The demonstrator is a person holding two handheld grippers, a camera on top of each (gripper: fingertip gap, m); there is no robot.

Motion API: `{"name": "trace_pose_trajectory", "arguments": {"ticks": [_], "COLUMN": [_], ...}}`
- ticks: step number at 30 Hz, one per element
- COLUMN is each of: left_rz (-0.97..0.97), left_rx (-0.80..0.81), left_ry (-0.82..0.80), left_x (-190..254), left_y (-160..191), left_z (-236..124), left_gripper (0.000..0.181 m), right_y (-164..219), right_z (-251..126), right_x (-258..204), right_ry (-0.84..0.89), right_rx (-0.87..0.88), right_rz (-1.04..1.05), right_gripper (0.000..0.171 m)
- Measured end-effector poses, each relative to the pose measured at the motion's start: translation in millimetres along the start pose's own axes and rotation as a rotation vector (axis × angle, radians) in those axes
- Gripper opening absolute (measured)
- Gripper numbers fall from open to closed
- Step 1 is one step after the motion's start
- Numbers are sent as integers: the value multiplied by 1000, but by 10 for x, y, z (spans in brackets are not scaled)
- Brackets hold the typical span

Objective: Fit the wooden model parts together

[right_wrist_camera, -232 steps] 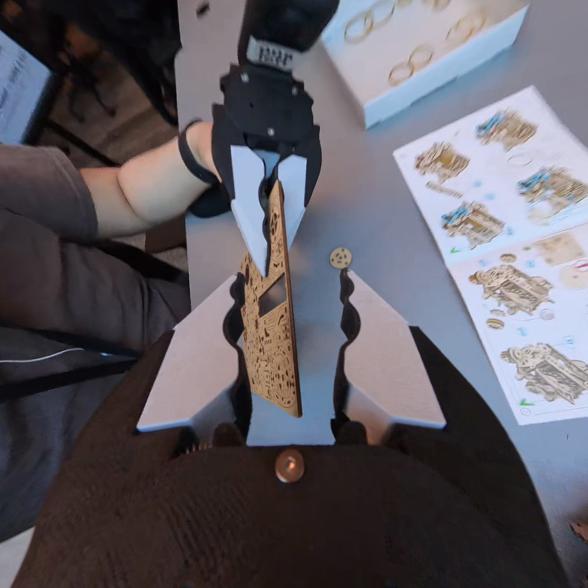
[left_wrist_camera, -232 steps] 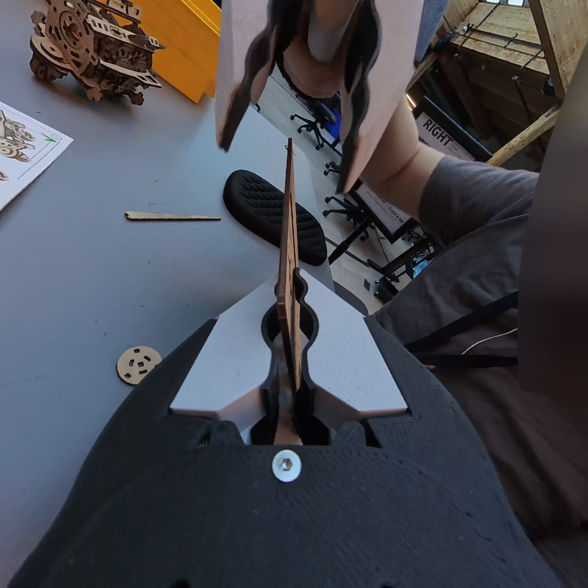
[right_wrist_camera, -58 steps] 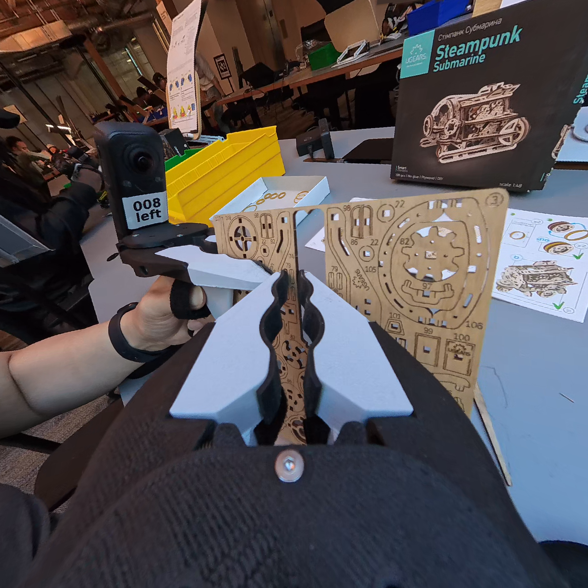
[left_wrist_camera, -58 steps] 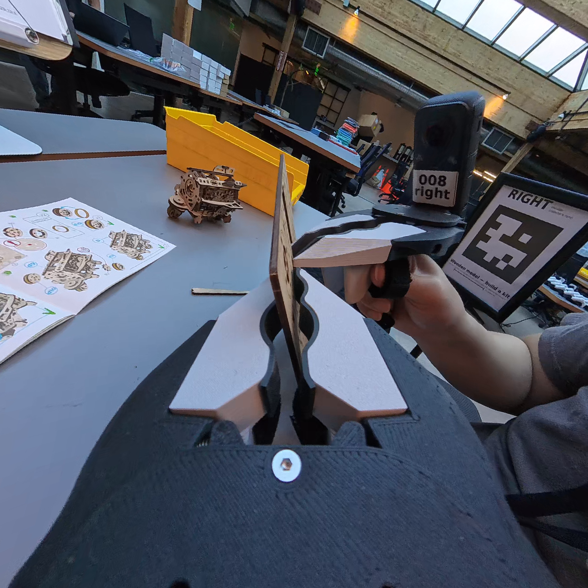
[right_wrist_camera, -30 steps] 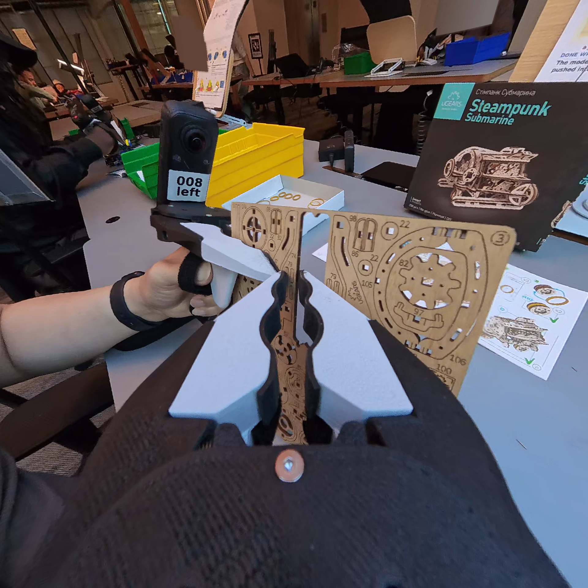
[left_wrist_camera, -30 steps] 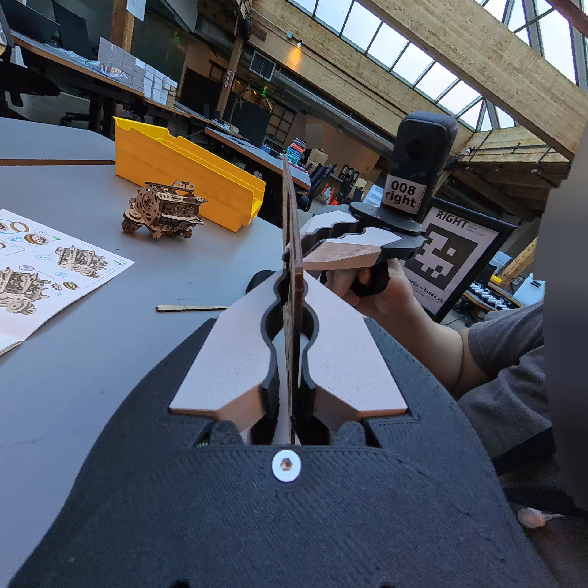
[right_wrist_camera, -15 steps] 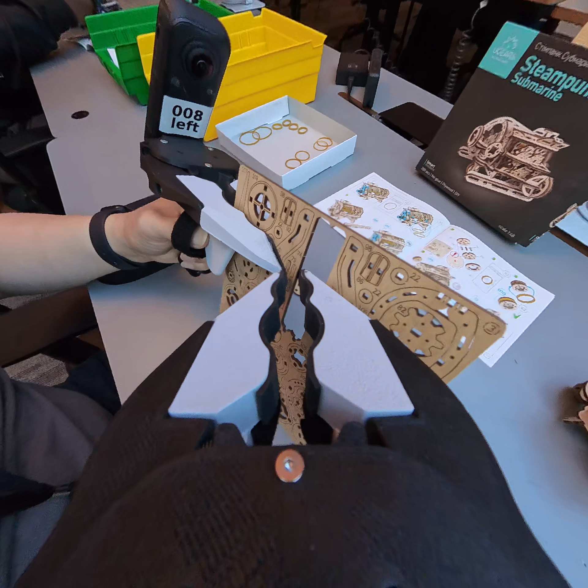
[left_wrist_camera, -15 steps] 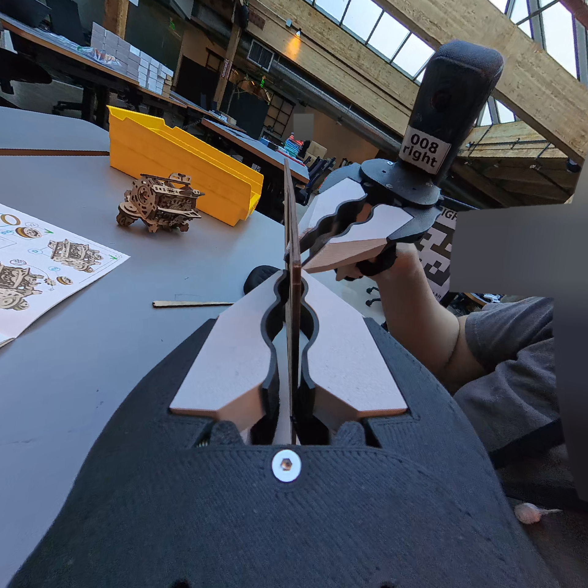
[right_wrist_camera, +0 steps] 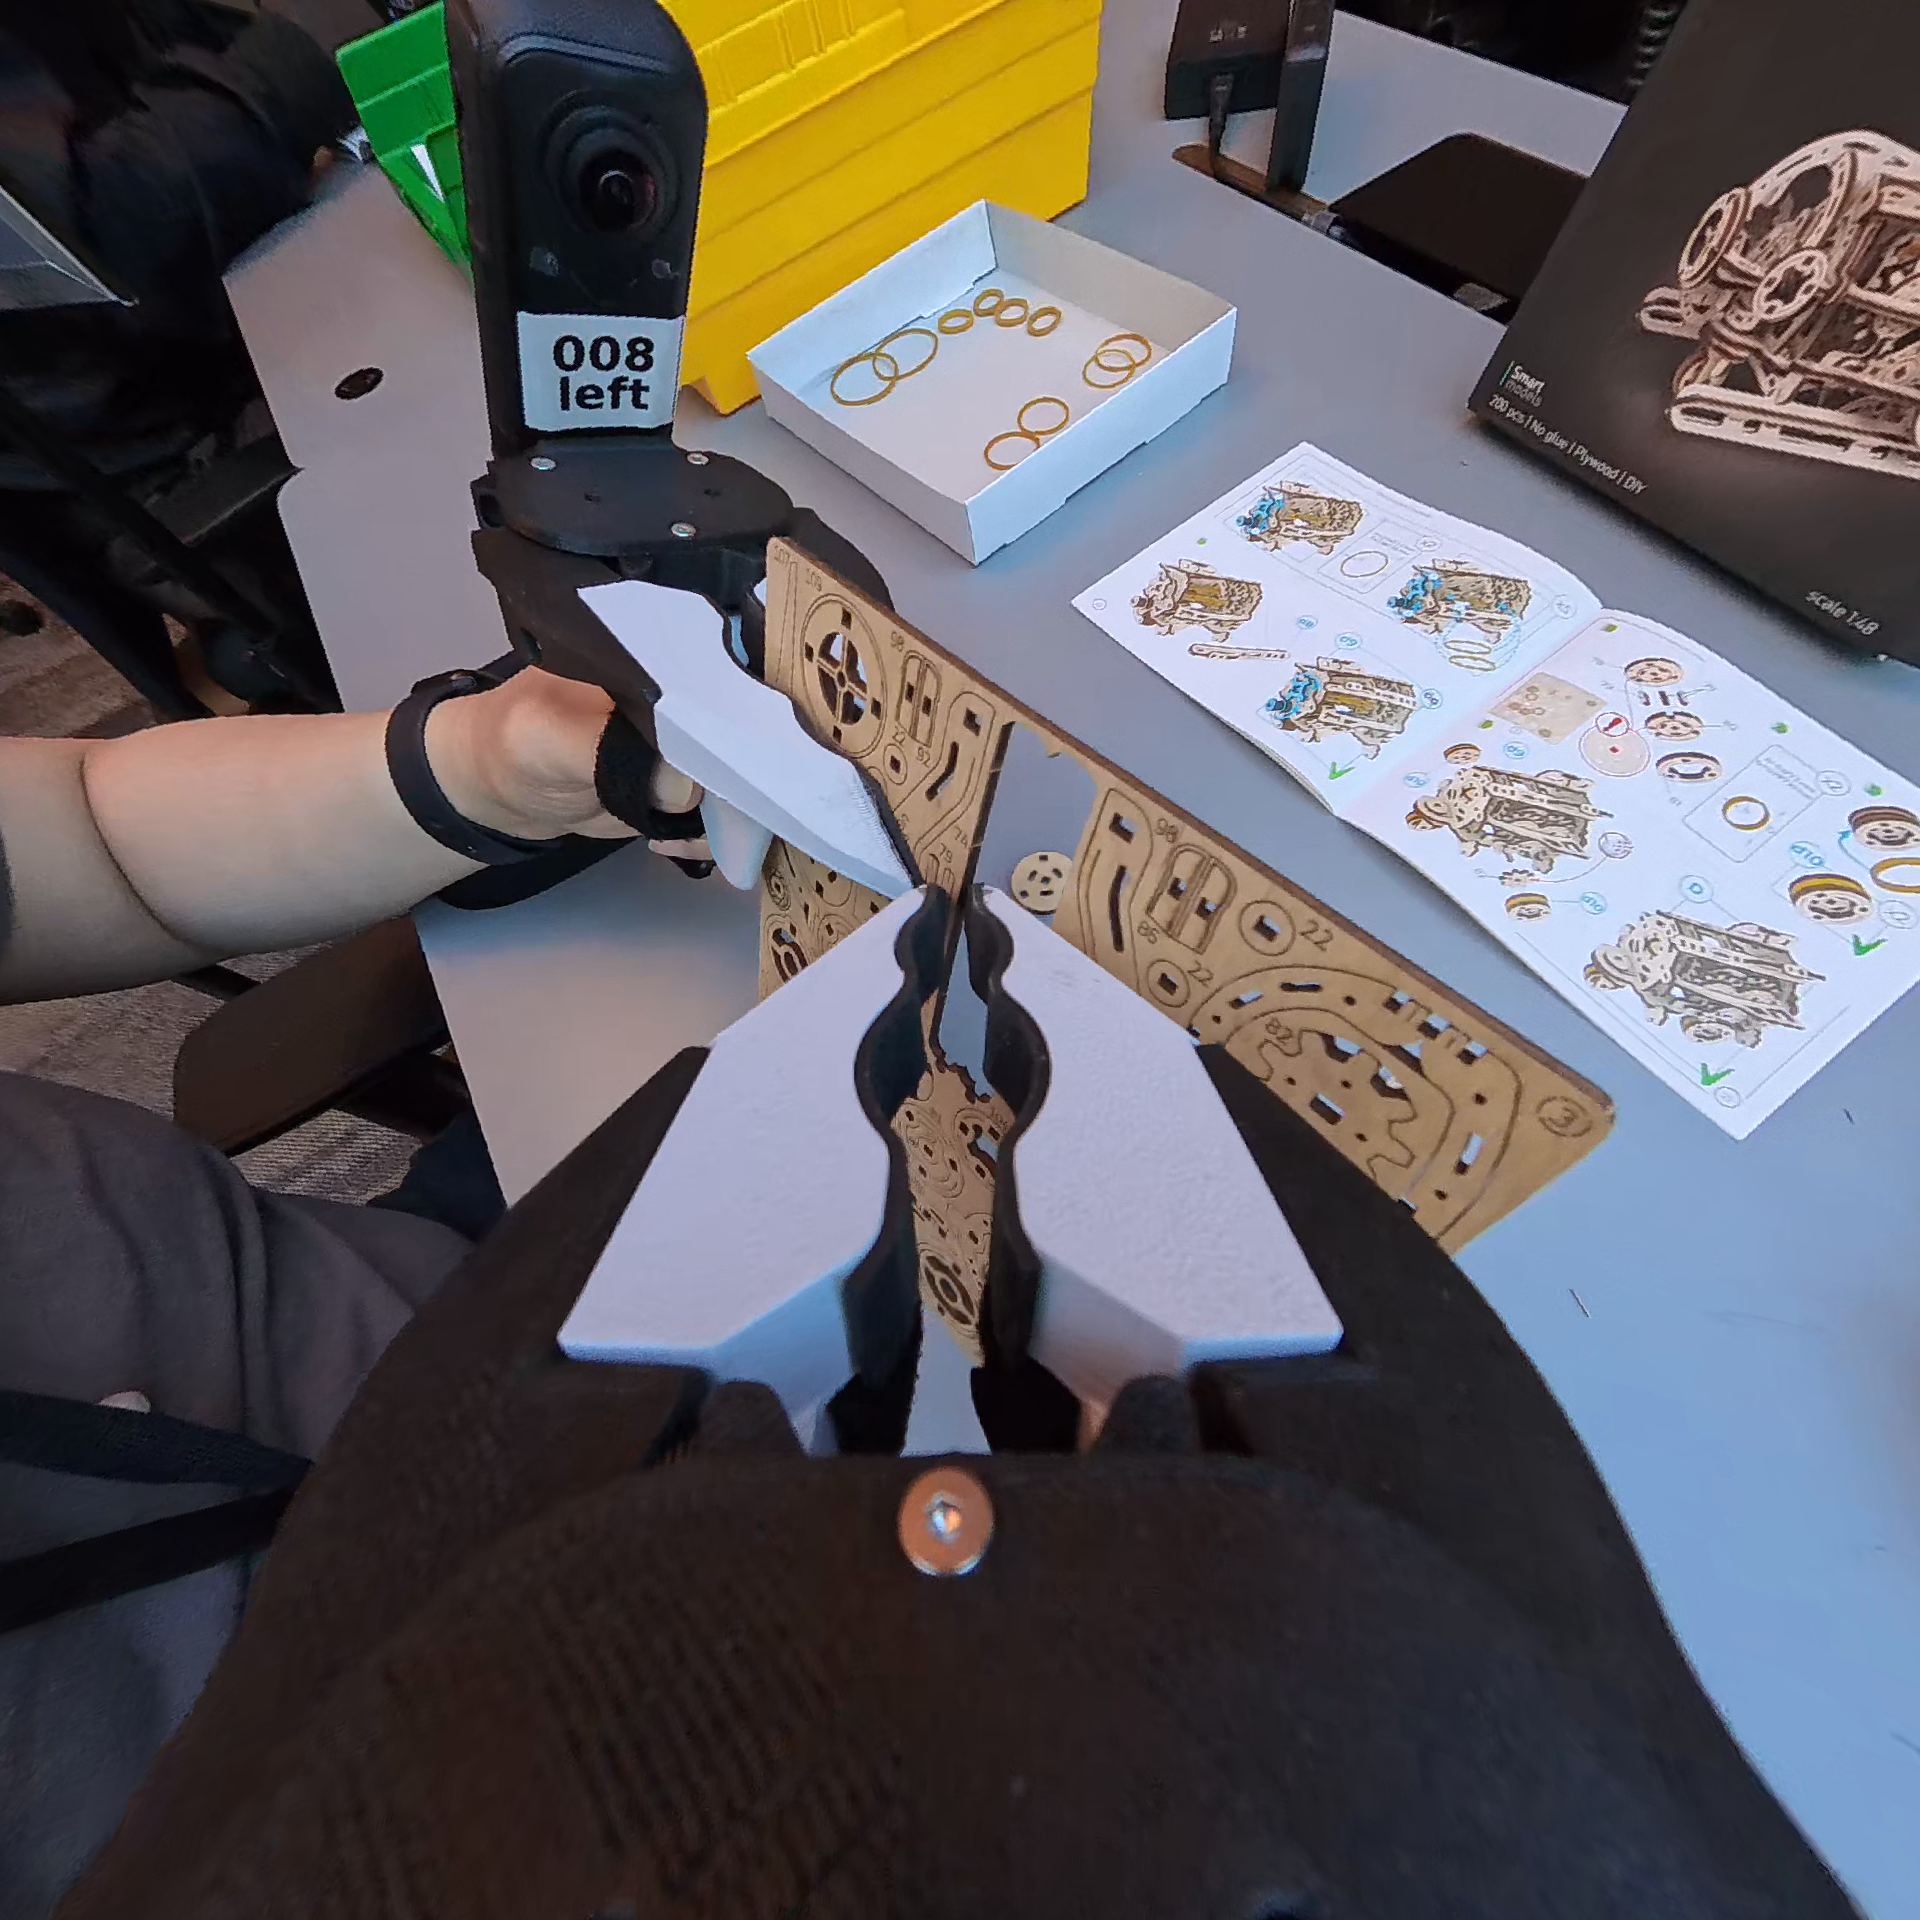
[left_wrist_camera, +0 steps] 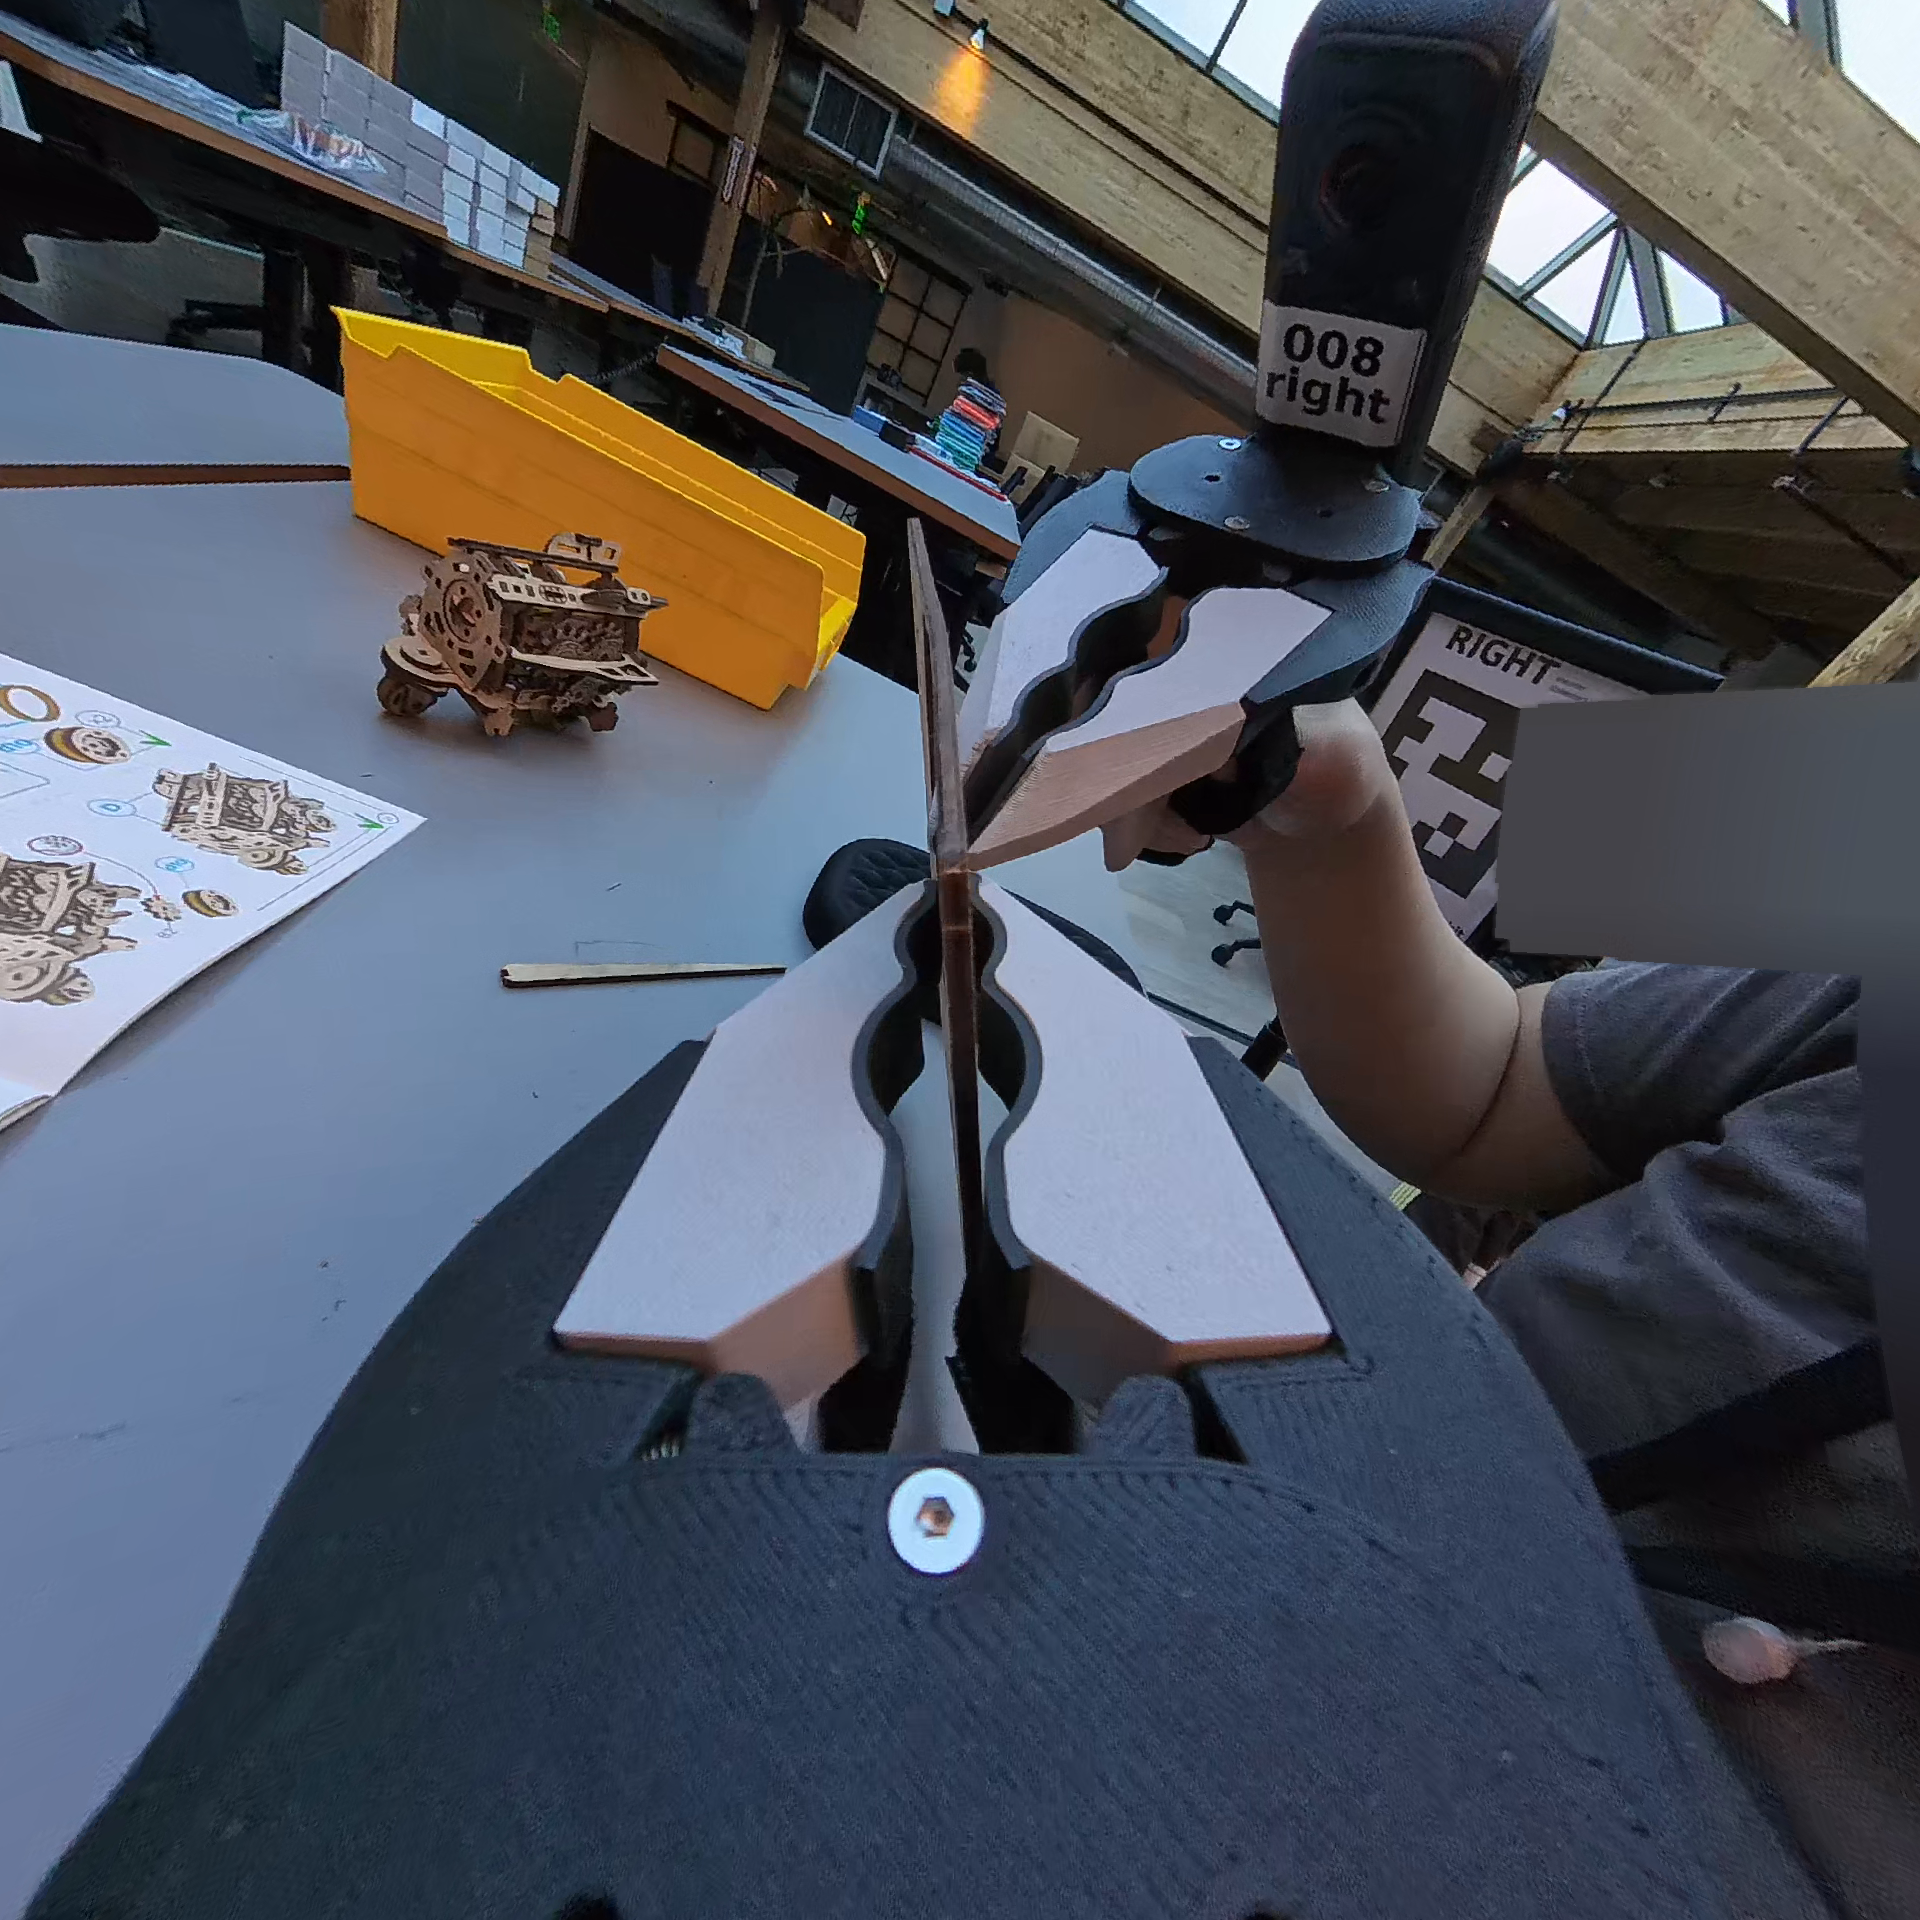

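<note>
Gripping one laser-cut plywood sheet [right_wrist_camera: 1226, 935] above the desk [right_wrist_camera: 1662, 1351], the left tongs [left_wrist_camera: 951, 883] are clamped shut on its edge while the right tongs [right_wrist_camera: 951, 904] seem closed on a narrow bridge beside a cutout. Parts look still unfreed; next probably calls for snapping one loose without splintering it.

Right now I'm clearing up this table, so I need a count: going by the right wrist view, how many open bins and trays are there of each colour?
yellow bin: 1
green bin: 1
white tray: 1
Total: 3
</note>
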State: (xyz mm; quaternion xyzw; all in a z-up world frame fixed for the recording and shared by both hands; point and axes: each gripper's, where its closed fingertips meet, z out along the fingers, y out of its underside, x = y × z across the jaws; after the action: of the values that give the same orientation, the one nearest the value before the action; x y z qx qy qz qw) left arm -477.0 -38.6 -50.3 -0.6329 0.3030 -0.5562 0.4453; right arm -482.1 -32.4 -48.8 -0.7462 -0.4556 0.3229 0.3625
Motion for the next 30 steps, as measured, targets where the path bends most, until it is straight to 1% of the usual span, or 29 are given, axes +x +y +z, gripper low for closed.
{"name": "trace_pose_trajectory", "arguments": {"ticks": [5, 14, 18, 22, 24, 30], "left_rz": [-7, -50, -109, -56, -74, -66], "left_rx": [-1, -6, 33, 46, 62, 64], "left_ry": [-4, 5, 27, -11, 4, -33], "left_x": [-12, -4, 26, 41, 53, 0], "left_y": [11, 39, -10, -39, -62, -62], "left_z": [7, 26, 11, -9, -15, -24], "left_gripper": [0, 1, 1, 1, 1, 1], "right_y": [9, 44, -12, -45, -69, -68], "right_z": [6, -3, -14, -15, -25, 13], "right_x": [13, 14, 4, -6, -10, 26], "right_ry": [-2, 0, 9, 29, 29, 91], "right_rx": [-2, -28, 15, 48, 66, 88], "right_rz": [33, 17, 16, 12, 24, -10], "right_gripper": [1, 1, 1, 1, 0, 1]}}
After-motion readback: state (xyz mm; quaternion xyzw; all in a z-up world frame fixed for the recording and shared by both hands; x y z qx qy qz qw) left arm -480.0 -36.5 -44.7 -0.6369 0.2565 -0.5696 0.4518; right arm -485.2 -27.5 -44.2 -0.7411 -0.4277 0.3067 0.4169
